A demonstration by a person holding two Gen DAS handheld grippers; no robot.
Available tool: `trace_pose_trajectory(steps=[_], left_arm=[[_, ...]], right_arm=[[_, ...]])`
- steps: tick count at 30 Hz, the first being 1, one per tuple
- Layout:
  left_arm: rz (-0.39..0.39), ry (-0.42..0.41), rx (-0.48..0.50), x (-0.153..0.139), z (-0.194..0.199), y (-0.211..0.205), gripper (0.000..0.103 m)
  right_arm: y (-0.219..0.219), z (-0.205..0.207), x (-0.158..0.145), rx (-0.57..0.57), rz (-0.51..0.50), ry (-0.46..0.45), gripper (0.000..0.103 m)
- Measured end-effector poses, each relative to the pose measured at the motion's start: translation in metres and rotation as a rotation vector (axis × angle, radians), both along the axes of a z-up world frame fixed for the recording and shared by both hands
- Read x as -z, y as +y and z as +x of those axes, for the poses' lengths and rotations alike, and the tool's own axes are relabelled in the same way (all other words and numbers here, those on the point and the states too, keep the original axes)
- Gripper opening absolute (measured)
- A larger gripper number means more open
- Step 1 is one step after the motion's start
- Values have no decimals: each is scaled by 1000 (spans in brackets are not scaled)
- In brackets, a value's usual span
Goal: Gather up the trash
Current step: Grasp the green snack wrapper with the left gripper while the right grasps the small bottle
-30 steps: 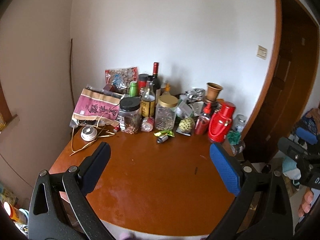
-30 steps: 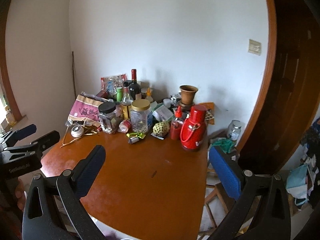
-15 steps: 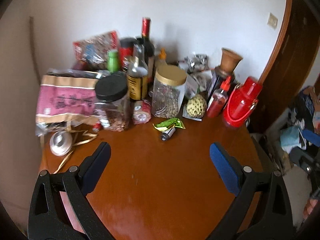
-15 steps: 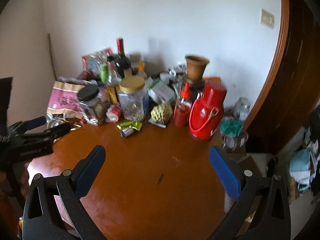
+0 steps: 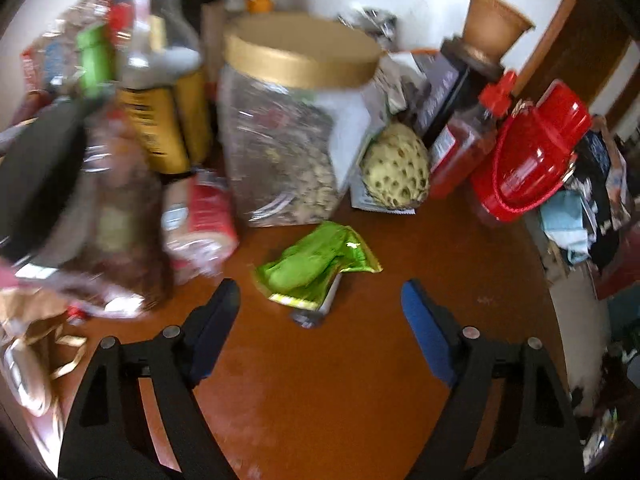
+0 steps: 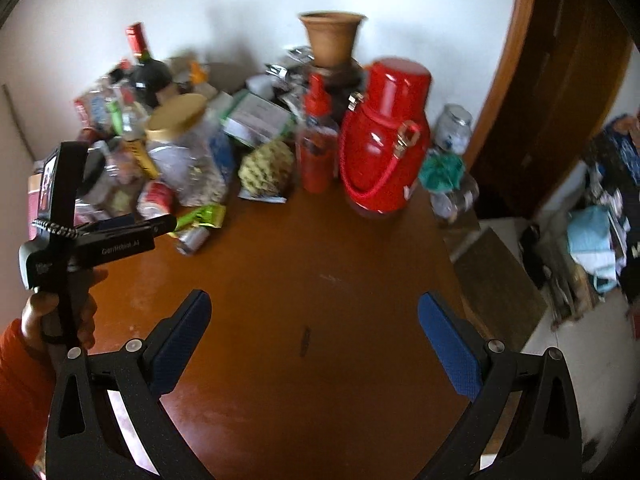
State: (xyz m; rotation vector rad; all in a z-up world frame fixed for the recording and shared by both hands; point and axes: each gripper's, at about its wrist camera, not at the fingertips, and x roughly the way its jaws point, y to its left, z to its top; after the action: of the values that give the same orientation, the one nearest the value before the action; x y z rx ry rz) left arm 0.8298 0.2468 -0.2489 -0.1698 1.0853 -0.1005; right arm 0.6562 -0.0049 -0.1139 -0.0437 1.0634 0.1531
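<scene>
We've dropped the left gripper (image 5: 320, 304) close over the crinkled green foil wrapper (image 5: 316, 264) on the glossy brown desk (image 5: 360, 380); fingers closing, nothing gripped. Right gripper (image 6: 314, 320) wide open, empty. Gold-lidded clear jar (image 5: 288, 120) holds seeds.

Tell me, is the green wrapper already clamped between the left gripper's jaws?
No, the green wrapper lies on the table just ahead of the left gripper, whose closing jaws have nothing between them.
</scene>
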Motion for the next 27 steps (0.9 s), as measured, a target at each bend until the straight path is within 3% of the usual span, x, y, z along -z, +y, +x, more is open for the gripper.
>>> trace_pose_trajectory(steps=[6,11,12,13,15,16,19,27], left_arm=[[-9,49,34,36,34,-4,82],[-28,81,27,50,41,-4,78],[-33,81,26,50,40,-4,73],[-41,82,29,51,40,-3,61],[-64,102,30,52,37,-2,51],[-63,103,32,51,32,0,40],[-60,101,35,40,20,5,27],[-63,2,0,-15,-28,41,23]], right_arm=[[-5,10,9,41,3,23,103],[3,19,15,35,-20,24,102],[5,21,16,32,-20,22,102],[8,23,17,23,-20,19,102],[13,28,20,12,-16,23,102],[16,32,21,2,-10,27,102],[26,39,23,-14,5,27,102],[73,62,47,-80,103,84,102]])
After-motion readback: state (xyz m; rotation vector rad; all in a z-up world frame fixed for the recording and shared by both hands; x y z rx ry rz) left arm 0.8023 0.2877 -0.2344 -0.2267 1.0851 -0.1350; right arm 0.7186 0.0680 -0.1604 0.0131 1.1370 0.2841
